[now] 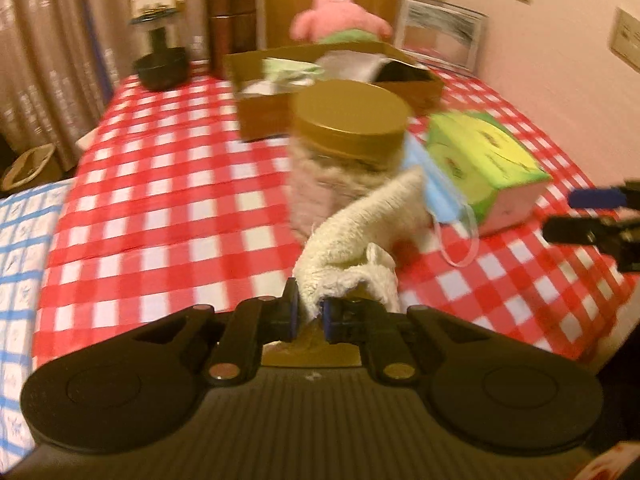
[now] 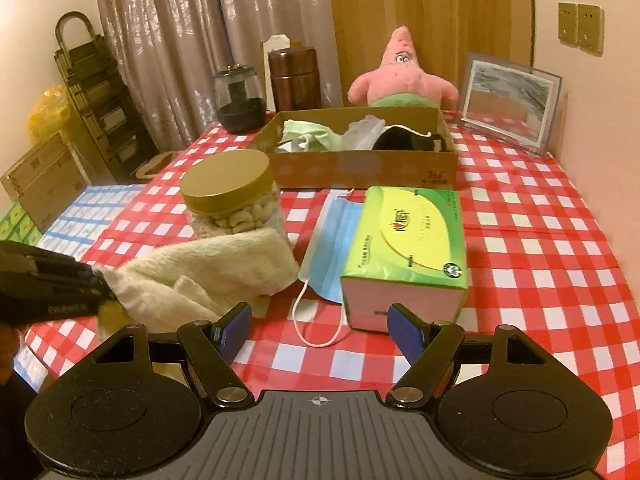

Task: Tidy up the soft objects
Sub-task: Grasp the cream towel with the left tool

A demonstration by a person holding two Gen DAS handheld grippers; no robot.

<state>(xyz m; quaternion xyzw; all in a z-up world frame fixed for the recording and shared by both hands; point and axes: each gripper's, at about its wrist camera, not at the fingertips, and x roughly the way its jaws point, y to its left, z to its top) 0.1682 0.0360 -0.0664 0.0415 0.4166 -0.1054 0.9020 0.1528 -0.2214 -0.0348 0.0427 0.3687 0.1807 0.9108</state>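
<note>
The left gripper (image 1: 308,314) clenches a corner of a cream towel (image 2: 208,268) above a red-checked tabletop (image 2: 540,248), the cloth trailing against a gold-lidded jar (image 2: 234,200); the right gripper (image 2: 320,330) hangs released and empty near the tabletop's front edge, just before a green tissue box (image 2: 408,248); a blue face mask (image 2: 332,240) lies against that box; a cardboard tray (image 2: 360,168) holding other soft cloths sits toward the far edge, before a pink plush toy (image 2: 400,76).

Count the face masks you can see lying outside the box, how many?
1. The blue face mask lies on the checked tablecloth, tucked against the green tissue box. The cardboard box holds other soft things; more masks may be hidden there.
</note>
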